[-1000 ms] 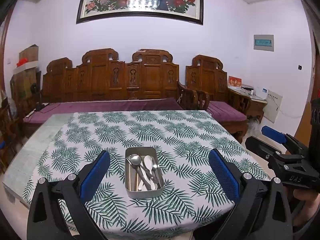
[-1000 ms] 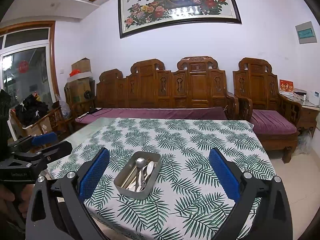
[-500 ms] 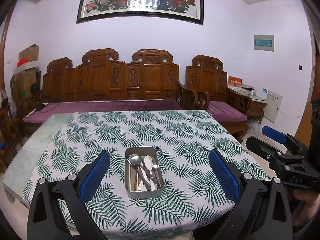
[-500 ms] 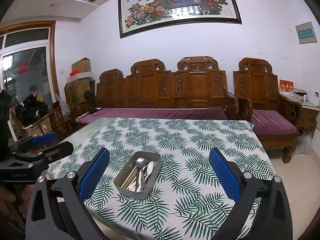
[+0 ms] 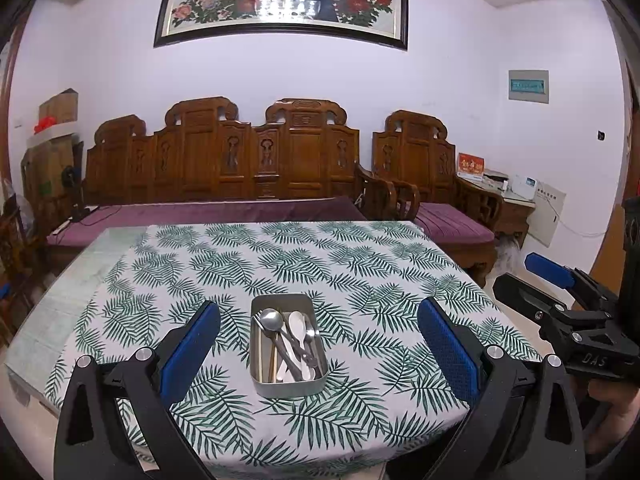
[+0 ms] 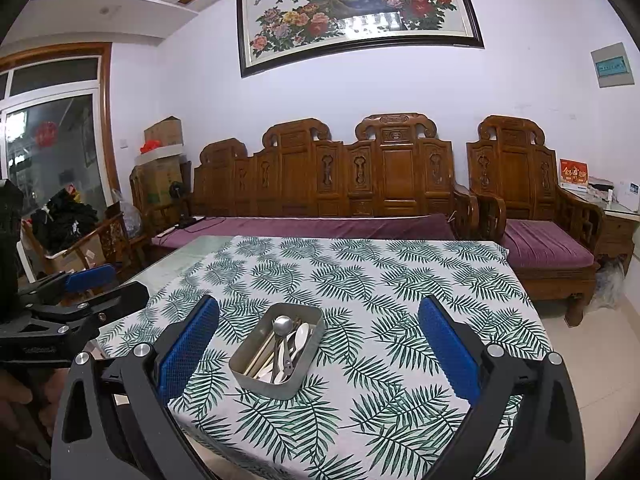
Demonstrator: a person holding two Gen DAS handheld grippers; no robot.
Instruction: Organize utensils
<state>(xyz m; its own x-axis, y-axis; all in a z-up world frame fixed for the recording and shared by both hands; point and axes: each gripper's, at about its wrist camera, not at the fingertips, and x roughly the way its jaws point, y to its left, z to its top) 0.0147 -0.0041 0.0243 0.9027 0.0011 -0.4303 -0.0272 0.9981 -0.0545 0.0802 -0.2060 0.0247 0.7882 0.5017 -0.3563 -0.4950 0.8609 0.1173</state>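
Note:
A rectangular metal tin stands near the front edge of a table covered with a leaf-print cloth. Inside lie several utensils: a steel spoon, a white spoon, a fork and pale chopsticks. My left gripper hovers open in front of the tin, with nothing between its blue pads. My right gripper is also open and empty, held back from the table. Each gripper shows at the edge of the other's view, the right gripper and the left gripper.
A carved wooden sofa with purple cushions runs behind the table, and a matching armchair stands at the right. Cardboard boxes are stacked at the left. A bare strip of glass tabletop shows left of the cloth.
Both views have crept very slightly back and up from the table; the tin and utensils lie as before and both grippers stay open.

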